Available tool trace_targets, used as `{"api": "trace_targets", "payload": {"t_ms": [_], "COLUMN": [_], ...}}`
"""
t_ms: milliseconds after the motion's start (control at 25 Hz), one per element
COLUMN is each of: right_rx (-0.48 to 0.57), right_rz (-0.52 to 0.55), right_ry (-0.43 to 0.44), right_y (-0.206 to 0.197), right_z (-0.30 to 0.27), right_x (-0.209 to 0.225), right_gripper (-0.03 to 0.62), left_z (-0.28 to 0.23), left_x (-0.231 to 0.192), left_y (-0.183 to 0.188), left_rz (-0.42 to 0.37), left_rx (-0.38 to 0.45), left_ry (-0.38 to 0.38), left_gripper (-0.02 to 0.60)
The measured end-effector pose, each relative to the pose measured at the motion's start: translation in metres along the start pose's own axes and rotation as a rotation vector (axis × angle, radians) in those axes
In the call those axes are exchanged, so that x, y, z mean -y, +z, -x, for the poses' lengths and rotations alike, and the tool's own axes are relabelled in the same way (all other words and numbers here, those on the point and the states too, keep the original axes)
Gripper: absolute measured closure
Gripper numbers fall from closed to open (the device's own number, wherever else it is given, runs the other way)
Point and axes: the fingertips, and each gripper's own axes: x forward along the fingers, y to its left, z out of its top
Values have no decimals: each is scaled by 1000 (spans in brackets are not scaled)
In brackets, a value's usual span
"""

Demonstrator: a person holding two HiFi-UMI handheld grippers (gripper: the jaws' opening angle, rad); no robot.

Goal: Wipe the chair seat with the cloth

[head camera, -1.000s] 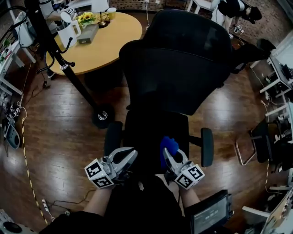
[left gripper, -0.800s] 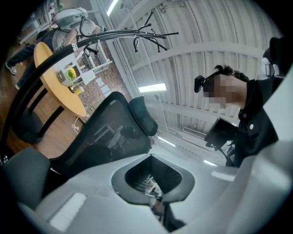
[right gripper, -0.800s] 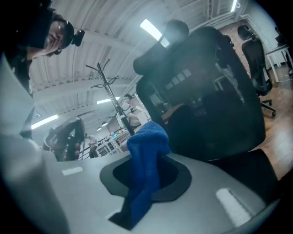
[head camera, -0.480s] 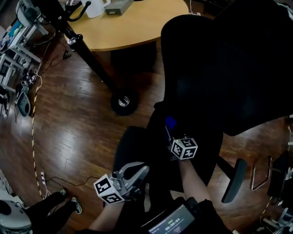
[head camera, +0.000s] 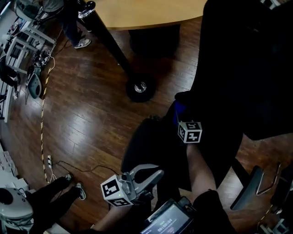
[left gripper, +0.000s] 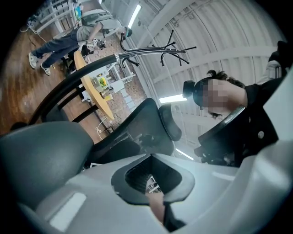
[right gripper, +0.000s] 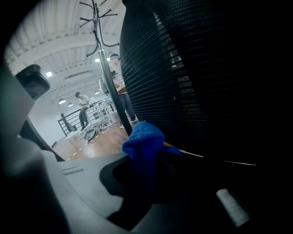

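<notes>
The black office chair fills the right of the head view, its mesh backrest (head camera: 247, 68) looming over the dark seat (head camera: 167, 151). My right gripper (head camera: 181, 115) reaches over the seat's back part and is shut on a blue cloth (head camera: 179, 109). In the right gripper view the cloth (right gripper: 144, 141) bunches between the jaws right in front of the mesh backrest (right gripper: 197, 77). My left gripper (head camera: 158, 173) hangs near the seat's front left edge, fingers together with nothing in them. In the left gripper view an armrest pad (left gripper: 41, 155) sits close by.
A coat stand's black pole and round base (head camera: 139, 87) stand on the wood floor left of the chair. A round wooden table (head camera: 151, 11) is behind. A person's shoes (head camera: 75, 192) show at lower left. Cables (head camera: 46, 160) lie along the floor. A screen (head camera: 167, 221) sits at my waist.
My right gripper has carried the blue cloth forward over the seat to the backrest. The left gripper stayed near the front edge. The head view has swung closer over the chair.
</notes>
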Motion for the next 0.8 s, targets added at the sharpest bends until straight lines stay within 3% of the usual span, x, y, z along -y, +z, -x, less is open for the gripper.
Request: {"api": "trace_targets", "payload": {"t_ms": [280,520,800], "right_rx": [-50,-79,-83], "right_rz": [-74,-137,-206], "right_ry": [-206,-423,-566], "right_y": [-34,-68,-105], "right_z": [53,150,261], "right_x": [86,188,257], "right_gripper": [536,536,536], "left_z": [-16,-35,-55], "left_x": [-2,-5,-18], "left_y": [-4,-15,-33], "left_rz": [-9,-4,-28], "left_rx": [-71,-132,-213], "left_ry": [-33,-48,-22], "left_gripper": [578,578,578]}}
